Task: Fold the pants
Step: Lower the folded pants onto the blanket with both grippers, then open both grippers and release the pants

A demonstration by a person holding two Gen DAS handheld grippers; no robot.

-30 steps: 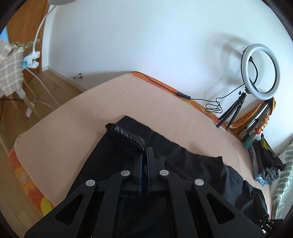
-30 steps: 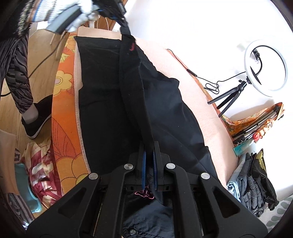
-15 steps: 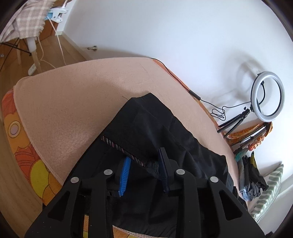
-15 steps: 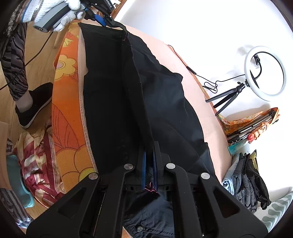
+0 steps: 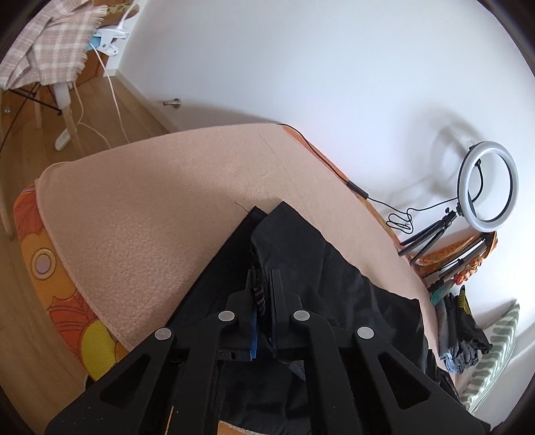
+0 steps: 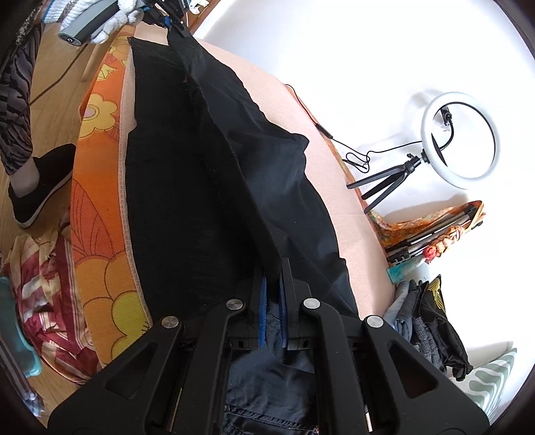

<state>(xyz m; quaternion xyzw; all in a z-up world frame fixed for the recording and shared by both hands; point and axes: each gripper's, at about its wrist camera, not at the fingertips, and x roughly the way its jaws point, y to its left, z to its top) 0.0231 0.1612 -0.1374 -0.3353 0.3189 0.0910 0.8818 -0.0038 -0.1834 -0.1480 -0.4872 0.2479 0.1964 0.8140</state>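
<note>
Black pants point(image 6: 207, 187) lie lengthwise on a peach blanket point(image 5: 150, 207) over the bed, one leg folded onto the other. My left gripper point(image 5: 262, 277) is shut on the hem end of the pants point(image 5: 301, 254), a striped inner band showing between its jaws. In the right wrist view it point(image 6: 164, 16) shows at the far end, held by a gloved hand. My right gripper point(image 6: 271, 267) is shut on the pants' fold near the waist, and a denim waistband point(image 6: 267, 411) shows below it.
A ring light on a tripod point(image 5: 481, 197) with a black cable stands by the white wall. A clothes pile point(image 6: 431, 321) lies at the right. An orange flowered sheet point(image 6: 100, 207) edges the bed. The person's foot point(image 6: 36, 187) stands on the wood floor.
My left gripper opened half a second ago and has now shut again on the hem, a little closer to the wall. My right gripper kept its hold and the pants lie flatter.
</note>
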